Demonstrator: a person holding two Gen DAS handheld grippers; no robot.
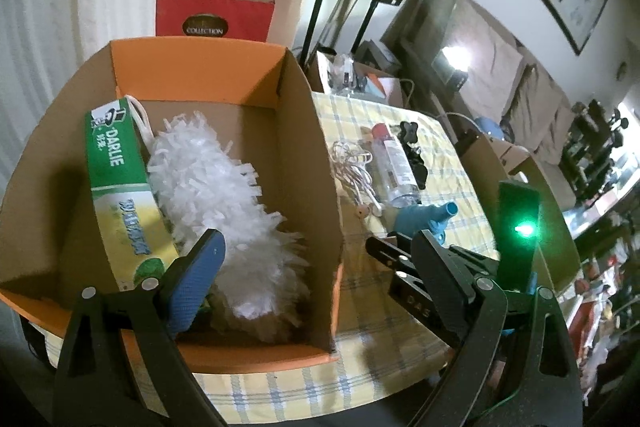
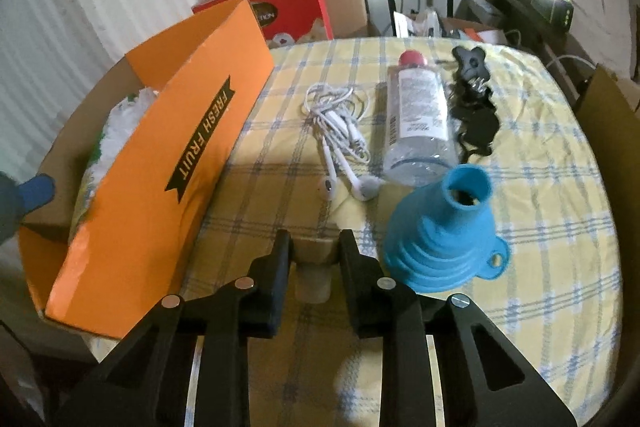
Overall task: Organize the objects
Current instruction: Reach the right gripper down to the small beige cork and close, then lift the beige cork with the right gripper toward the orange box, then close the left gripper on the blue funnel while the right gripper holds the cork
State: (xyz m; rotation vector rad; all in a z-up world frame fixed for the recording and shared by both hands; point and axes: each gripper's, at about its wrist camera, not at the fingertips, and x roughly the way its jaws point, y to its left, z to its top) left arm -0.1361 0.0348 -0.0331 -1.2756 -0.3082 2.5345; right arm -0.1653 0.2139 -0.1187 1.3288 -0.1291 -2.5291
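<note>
My left gripper [image 1: 320, 243] hangs open over the near end of the orange cardboard box [image 1: 304, 131]. Its jaws stand wide, one over the box, the other outside its right wall. In the box lie a white fluffy duster [image 1: 224, 195] and a green Darlie toothpaste carton [image 1: 116, 187]. My right gripper [image 2: 315, 241] sits low on the yellow plaid tablecloth [image 2: 540, 207], jaws narrow, pads against a small tan object [image 2: 314, 253]. Beside it stands a blue funnel [image 2: 440, 227]. Beyond lie white earphones [image 2: 340, 131], a clear red-capped bottle [image 2: 418, 123] and a black clamp-like piece [image 2: 472, 107].
The orange box [image 2: 160, 163], marked FRESH FRUIT, fills the table's left side. Red gift bags [image 2: 292, 7] and cardboard cartons stand behind the table, with black stands [image 1: 316, 15] and a sofa [image 1: 500, 75] further back. A brown carton [image 2: 608, 107] rises at the right edge.
</note>
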